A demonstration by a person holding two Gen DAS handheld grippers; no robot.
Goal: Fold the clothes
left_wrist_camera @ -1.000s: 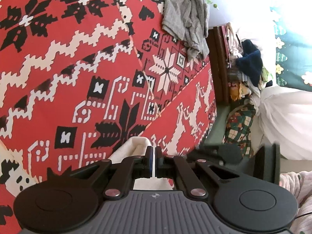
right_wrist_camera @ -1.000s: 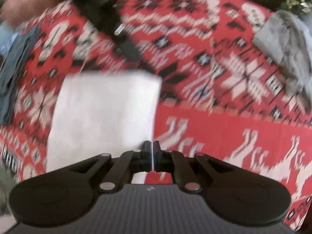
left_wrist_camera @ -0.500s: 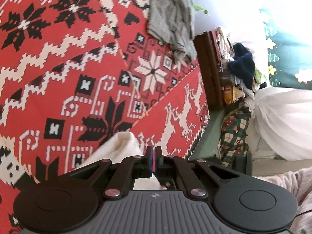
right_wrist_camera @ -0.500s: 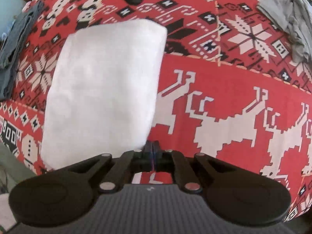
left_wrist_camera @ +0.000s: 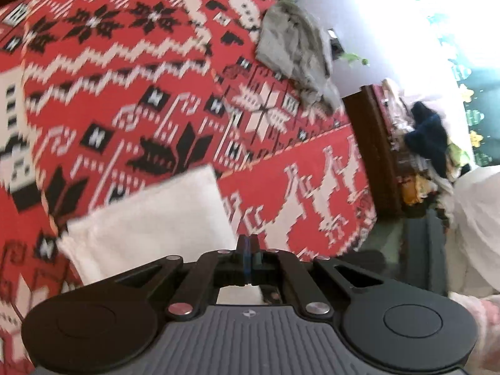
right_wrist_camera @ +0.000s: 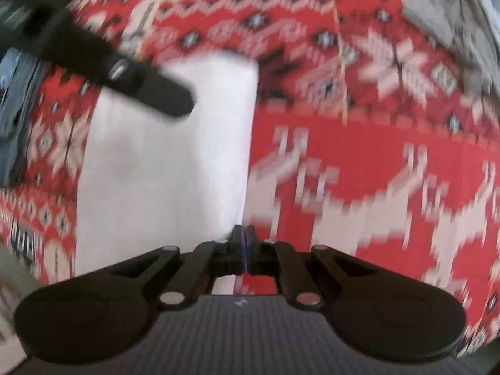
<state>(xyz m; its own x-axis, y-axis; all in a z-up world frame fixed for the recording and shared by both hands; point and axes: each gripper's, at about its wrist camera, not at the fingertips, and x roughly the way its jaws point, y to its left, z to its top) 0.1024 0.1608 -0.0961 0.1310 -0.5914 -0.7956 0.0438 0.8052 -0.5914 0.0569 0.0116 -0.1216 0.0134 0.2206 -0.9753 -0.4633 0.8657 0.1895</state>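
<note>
Lying folded flat on the red patterned blanket (right_wrist_camera: pixel 375 143), the white cloth (right_wrist_camera: pixel 162 168) sits well apart from the crumpled grey garment (left_wrist_camera: pixel 297 50), seemingly finished, since both the left gripper (left_wrist_camera: pixel 248 247) and right gripper (right_wrist_camera: pixel 242 237) have fingers clenched empty beside its near corner.

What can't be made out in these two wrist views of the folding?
- White cloth, left wrist view: near edge hidden behind the left gripper; motion blur softens its folds.
- Right gripper, right wrist view: shut at the cloth's edge, but blur hides whether fabric is pinched.
- Grey garment, right wrist view: blurred and cut by the fisheye rim.
- Dark cloth, right wrist view: cut off at the left edge.
</note>
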